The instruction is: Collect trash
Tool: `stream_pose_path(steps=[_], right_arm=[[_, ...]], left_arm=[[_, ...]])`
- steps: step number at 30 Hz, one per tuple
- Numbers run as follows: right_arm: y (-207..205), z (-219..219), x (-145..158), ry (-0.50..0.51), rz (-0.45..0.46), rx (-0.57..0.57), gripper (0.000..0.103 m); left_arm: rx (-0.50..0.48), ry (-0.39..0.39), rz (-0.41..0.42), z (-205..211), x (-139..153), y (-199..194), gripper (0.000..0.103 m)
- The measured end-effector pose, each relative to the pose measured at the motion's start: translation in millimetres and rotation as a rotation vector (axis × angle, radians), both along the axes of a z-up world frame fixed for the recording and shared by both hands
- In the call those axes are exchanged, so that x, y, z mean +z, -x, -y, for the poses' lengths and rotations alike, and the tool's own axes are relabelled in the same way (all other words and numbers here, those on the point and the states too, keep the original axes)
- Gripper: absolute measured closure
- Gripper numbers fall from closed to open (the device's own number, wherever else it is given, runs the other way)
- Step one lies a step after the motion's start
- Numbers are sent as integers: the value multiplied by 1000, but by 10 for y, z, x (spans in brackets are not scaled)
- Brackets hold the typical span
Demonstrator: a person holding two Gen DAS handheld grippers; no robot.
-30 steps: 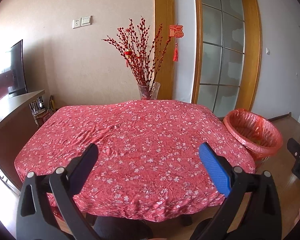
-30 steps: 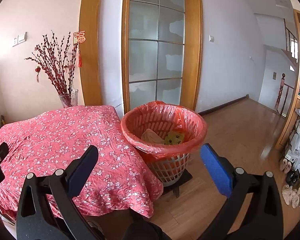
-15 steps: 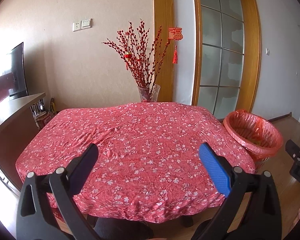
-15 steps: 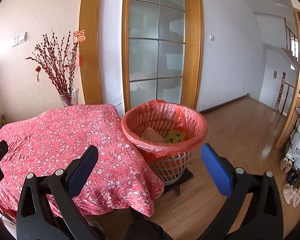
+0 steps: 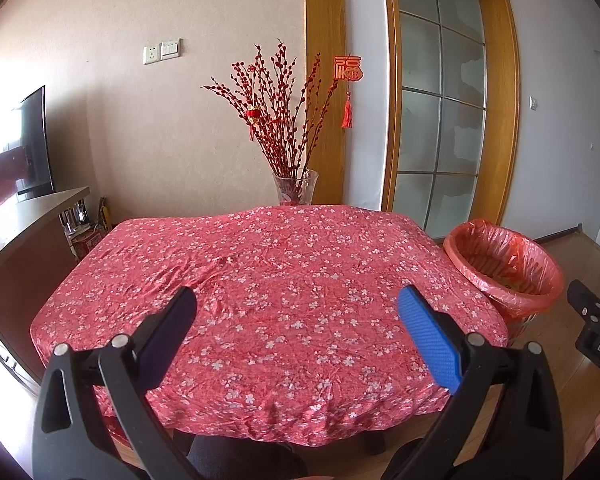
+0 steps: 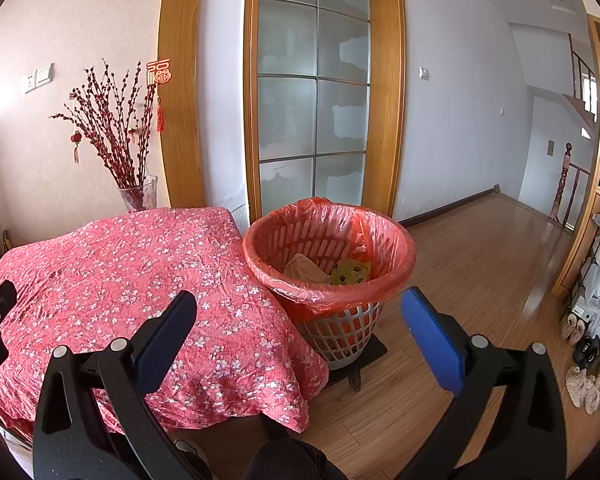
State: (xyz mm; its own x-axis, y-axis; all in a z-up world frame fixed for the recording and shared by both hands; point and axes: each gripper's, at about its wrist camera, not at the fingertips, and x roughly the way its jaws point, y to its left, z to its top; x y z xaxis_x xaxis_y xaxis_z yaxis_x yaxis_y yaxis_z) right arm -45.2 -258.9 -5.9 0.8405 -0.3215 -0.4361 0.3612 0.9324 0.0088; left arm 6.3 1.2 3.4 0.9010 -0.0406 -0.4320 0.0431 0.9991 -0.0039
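Both claws are empty and spread wide. The left claw (image 5: pixel 296 312) hangs over the near half of the counter (image 5: pixel 260 280), which is covered by a red floral cloth; no loose trash is visible on that cloth in either view.

The collected trash sits in the bin (image 6: pixel 329 252), a white lattice basket lined with an orange bag, standing on the floor against the counter's right edge. Inside it lie a beige wad (image 6: pixel 306 269) and, touching it on the right, a yellow-green wrapper (image 6: pixel 351 272).

Governing relation: from the right claw (image 6: pixel 299 312) the bin lies at roughly 12 to 1 o'clock, close ahead and lower. From the left claw it lies at 2 to 3 o'clock, well off to the side (image 5: pixel 504 264). The right claw is plainly the nearer.

Judgement: collection from the counter appears complete or nearly so.

A vase of red branches (image 5: pixel 295 190) stands behind the far counter edge, clear of both claws.
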Motion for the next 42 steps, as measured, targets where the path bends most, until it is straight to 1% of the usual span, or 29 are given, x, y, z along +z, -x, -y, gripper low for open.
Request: stream_pose_path(steps=[26,42], right_arm=[[6,1,-23,-2,-3,2,2],[9,-21,-57,-4,-10,5,2]], left_arm=[[-9,1,-3,37,-16,-8,4],[5,1,-13,6,-52,-37,4]])
